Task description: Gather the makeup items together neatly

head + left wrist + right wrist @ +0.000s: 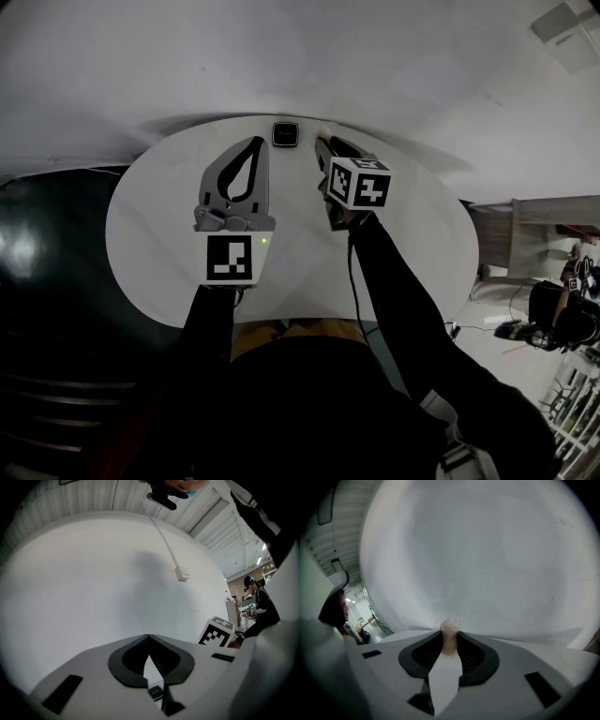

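A small black square compact (285,134) lies at the far edge of the round white table (150,234). My left gripper (256,142) hovers just left of it with its jaws shut and nothing between them. In the left gripper view the tips (149,636) meet, and the compact (156,692) shows below through the gap. My right gripper (325,148) is just right of the compact, shut on a small pale beige makeup tube (322,134). The tube (449,632) stands between the right gripper's pads (464,653), its top poking past the tips.
A white wall (281,56) stands right behind the table. Dark floor (47,253) lies to the left. Shelves and clutter (562,309) are at the far right. A person (258,597) stands in the background of the left gripper view.
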Motion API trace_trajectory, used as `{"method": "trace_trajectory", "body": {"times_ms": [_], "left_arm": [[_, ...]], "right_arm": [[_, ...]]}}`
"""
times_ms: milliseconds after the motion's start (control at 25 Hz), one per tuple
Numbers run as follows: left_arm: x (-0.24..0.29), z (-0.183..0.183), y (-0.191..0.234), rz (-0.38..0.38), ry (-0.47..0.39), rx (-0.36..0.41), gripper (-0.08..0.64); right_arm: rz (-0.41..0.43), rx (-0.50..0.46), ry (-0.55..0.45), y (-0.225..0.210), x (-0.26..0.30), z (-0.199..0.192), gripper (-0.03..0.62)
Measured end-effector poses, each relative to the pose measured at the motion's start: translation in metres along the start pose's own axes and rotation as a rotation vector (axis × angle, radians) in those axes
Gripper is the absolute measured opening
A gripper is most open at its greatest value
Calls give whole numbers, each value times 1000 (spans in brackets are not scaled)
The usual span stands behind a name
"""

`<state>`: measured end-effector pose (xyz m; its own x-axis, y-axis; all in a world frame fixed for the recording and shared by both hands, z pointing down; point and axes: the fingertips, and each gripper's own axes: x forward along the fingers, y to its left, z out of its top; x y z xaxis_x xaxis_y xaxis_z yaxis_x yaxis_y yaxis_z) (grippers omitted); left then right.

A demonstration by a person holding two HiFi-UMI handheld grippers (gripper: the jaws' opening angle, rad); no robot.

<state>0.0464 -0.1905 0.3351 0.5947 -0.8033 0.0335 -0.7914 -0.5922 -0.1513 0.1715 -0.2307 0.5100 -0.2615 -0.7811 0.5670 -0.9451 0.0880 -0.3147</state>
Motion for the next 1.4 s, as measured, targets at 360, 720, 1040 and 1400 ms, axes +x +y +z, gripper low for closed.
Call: {"method": "trace_trajectory", "body": {"times_ms": [360,720,1040,1400], "left_arm": [[17,-28,6,19,73,3,17],[24,-44,17,32,113,8,17],[25,-57,23,45,149,-9,17],[31,-55,18,33,143,0,17]], "right_arm": [[-52,60,128,-30,56,-29,126],[-79,68,211,-46,93,-49,130],[-87,106,219,-56,106,-51,159],[-90,89,187,-58,97,-46,196]]}}
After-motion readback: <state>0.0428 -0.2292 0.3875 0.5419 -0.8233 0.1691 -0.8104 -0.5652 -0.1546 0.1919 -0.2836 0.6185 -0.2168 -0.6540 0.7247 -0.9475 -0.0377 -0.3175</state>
